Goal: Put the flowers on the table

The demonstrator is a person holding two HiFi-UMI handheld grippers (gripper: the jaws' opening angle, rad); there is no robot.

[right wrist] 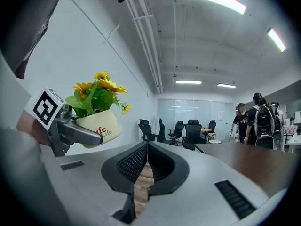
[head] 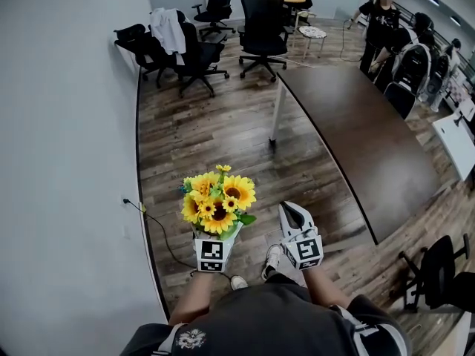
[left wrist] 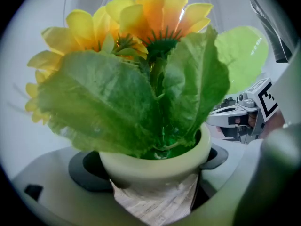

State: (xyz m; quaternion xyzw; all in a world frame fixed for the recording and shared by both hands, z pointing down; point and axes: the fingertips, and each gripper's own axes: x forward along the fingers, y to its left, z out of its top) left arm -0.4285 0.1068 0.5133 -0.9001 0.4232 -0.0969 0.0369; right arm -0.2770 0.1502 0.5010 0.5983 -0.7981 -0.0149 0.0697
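Gripping a cream pot [left wrist: 155,166] by its sides, the left gripper [head: 217,233] holds the yellow flowers [head: 218,199] upright above the wooden floor [head: 200,136], close to the white wall [head: 67,124] on the left. The right gripper [head: 293,215] is just to its right, jaws together with nothing between them and tips pointing to the far side.

The dark table [head: 356,132] stands to the right and farther off. Its long left edge runs from a white leg [head: 275,111] at the far end down to a near corner right of both grippers. A strip of open floor lies between the flowers and that edge. A black cable [head: 159,237] trails along the floor by the wall, near left. Office chairs [head: 263,13] cluster at the far end, another chair [head: 439,271] sits by the table's near right corner, and people [head: 380,21] stand far right beyond the table.
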